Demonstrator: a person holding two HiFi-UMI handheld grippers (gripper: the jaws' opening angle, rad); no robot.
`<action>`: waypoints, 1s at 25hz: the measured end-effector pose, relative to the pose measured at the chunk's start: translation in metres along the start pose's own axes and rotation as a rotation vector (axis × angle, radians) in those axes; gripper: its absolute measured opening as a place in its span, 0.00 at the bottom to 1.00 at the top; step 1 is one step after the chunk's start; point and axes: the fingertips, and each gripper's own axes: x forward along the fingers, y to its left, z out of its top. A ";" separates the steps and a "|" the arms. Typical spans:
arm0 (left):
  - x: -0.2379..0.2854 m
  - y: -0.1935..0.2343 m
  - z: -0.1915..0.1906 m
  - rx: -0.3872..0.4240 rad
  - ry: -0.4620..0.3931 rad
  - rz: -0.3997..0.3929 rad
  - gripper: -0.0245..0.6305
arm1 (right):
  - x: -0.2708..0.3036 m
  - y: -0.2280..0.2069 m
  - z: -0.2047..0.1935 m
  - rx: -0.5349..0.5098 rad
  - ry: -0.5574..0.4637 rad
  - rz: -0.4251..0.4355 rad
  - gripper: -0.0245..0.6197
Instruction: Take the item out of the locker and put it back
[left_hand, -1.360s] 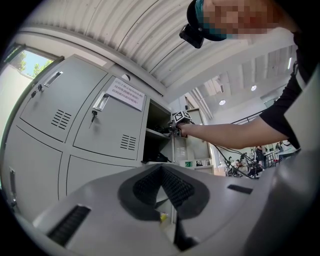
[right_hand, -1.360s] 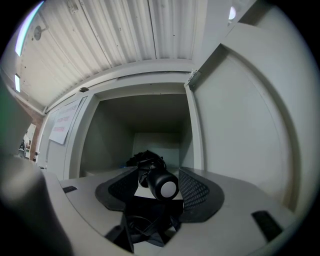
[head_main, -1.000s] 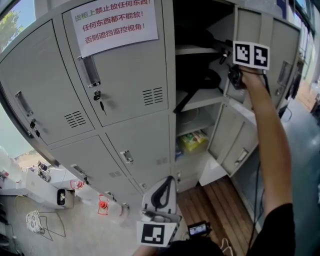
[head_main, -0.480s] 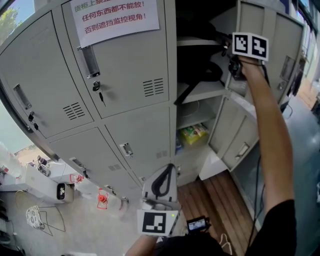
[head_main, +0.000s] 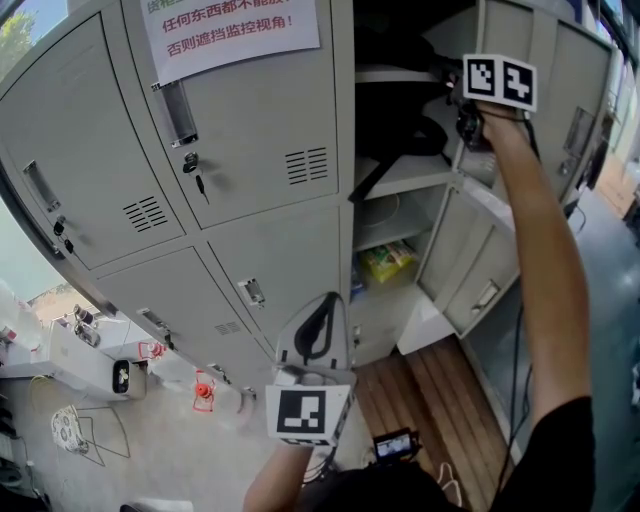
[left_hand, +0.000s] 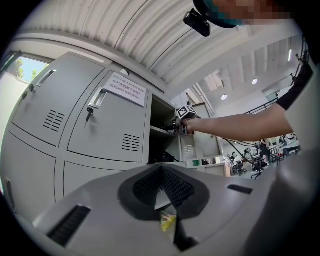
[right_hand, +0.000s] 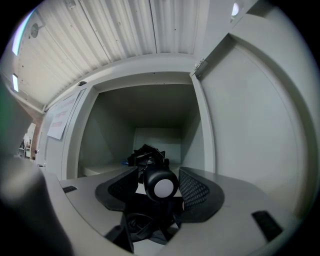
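A black item (right_hand: 146, 154) that looks like a folded umbrella, with a round white-capped handle (right_hand: 164, 186), lies in the open upper locker compartment (right_hand: 150, 120). My right gripper (right_hand: 159, 184) is level at the compartment's mouth. Its two pads sit against the sides of the handle, and a black strap hangs below. In the head view my right gripper (head_main: 455, 112) reaches into the dark compartment at the end of a raised arm. Low down in front of the lockers is my left gripper (head_main: 330, 300), also seen as (left_hand: 161, 167). Its jaw tips meet and nothing is between them.
A paper notice (head_main: 230, 30) is stuck on a closed grey door with a key (head_main: 195, 175) in its lock. Open doors (head_main: 545, 100) stand to the right of the column. A yellow-green packet (head_main: 385, 262) lies in a lower compartment. Below are wooden flooring (head_main: 430, 395) and a small device (head_main: 395, 445).
My left gripper has risen a little toward the lockers in the head view. The right gripper has stayed at the upper compartment with the black item between its pads.
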 end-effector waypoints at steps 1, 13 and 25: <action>0.002 0.001 0.000 0.001 0.003 0.001 0.03 | 0.001 0.000 0.000 -0.002 0.003 -0.001 0.40; 0.009 0.005 -0.003 -0.005 0.011 0.010 0.03 | 0.017 -0.001 0.001 -0.029 0.036 -0.028 0.40; 0.007 0.010 -0.011 -0.027 0.014 0.004 0.03 | -0.013 0.019 0.005 -0.004 -0.036 0.000 0.35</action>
